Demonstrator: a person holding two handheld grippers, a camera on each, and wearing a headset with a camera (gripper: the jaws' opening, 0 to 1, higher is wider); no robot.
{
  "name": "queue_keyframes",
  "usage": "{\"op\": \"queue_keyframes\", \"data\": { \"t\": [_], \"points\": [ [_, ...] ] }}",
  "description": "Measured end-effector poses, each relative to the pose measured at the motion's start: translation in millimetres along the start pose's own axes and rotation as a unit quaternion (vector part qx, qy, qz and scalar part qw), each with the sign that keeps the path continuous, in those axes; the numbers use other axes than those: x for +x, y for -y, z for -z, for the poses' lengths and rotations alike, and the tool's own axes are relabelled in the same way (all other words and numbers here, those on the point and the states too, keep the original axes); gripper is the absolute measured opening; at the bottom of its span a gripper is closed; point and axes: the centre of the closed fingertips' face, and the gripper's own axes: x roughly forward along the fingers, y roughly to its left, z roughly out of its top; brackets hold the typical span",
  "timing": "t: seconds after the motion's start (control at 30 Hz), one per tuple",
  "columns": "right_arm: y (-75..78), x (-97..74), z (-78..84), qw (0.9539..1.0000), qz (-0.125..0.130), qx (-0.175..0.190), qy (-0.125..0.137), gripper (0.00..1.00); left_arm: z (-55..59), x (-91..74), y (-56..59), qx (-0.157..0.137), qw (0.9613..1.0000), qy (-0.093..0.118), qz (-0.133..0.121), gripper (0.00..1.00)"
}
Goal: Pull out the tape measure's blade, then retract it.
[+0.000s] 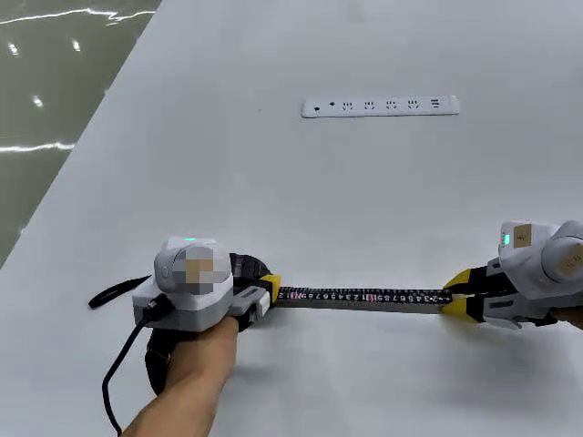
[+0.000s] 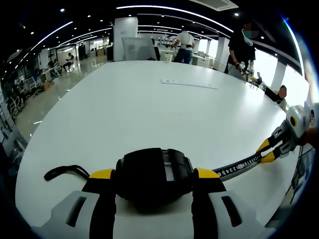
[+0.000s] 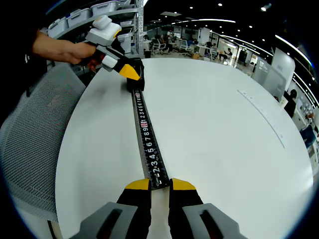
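At the left of the head view, the left gripper [image 1: 258,296] is closed around the black tape measure case [image 2: 154,175], with one yellow-tipped jaw on each side of the body. The case rests on the white surface [image 1: 273,200], near the person, and its wrist strap [image 1: 114,293] trails to the left. From the case, the blade [image 1: 364,297] runs right, low over the surface. Its long axis follows the straight line between the two grippers. At the right, the right gripper [image 1: 462,295] is narrowed onto the blade's free end, with the printed scale facing up. A power strip [image 1: 380,106] lies well apart on the far side.

Governing relation: the case lies directly left of the right gripper along the blade axis. Further extension would likely require the right gripper to travel right on that axis. Retraction would require travel left toward the case, which the left gripper anchors.
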Motion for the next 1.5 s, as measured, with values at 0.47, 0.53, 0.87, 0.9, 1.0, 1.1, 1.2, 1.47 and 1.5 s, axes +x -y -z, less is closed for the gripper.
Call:
{"op": "queue_keyframes", "data": {
  "t": [0.47,0.53,0.87,0.9,1.0,1.1,1.2,1.47,1.5],
  "points": [
    [-1.1,-1.4,-0.9,1.0000,-0.001,0.001,-0.001,0.08,0.4,-1.3,-1.4,0.003,1.0000,-0.004,0.004,0.53],
    [-1.2,-1.4,-0.7,1.0000,-0.001,0.001,-0.002,0.09,0.5,-1.0,-1.3,0.002,1.0000,-0.004,0.005,0.53],
    [-1.9,-1.2,-1.4,1.0000,-0.001,0.003,-0.002,0.09,0.6,-0.5,-2.2,-0.002,0.9999,-0.005,0.009,0.54],
    [-1.9,-1.1,-1.5,1.0000,-0.001,0.003,-0.002,0.09,0.6,-0.5,-2.3,-0.002,0.9999,-0.005,0.009,0.54],
    [-2.1,-1.1,-1.8,1.0000,-0.001,0.004,-0.003,0.09,0.8,-0.6,-2.7,-0.003,0.9999,-0.007,0.009,0.54],
    [-2.8,-1.1,-2.3,1.0000,-0.002,0.003,-0.004,0.09,0.9,-1.2,-2.8,-0.004,0.9999,-0.006,0.011,0.54],
    [-3.2,-1.1,-2.6,1.0000,-0.002,0.003,-0.005,0.09,0.9,-1.7,-2.5,-0.005,0.9999,-0.006,0.011,0.54],
    [-4.4,-0.8,-3.1,1.0000,-0.003,0.000,-0.007,0.09,1.2,-2.4,-1.6,-0.006,0.9999,-0.007,0.014,0.54],
    [-4.7,-0.7,-3.2,1.0000,-0.004,0.001,-0.007,0.09,1.3,-2.4,-1.5,-0.006,0.9998,-0.008,0.014,0.54]
  ]
}}
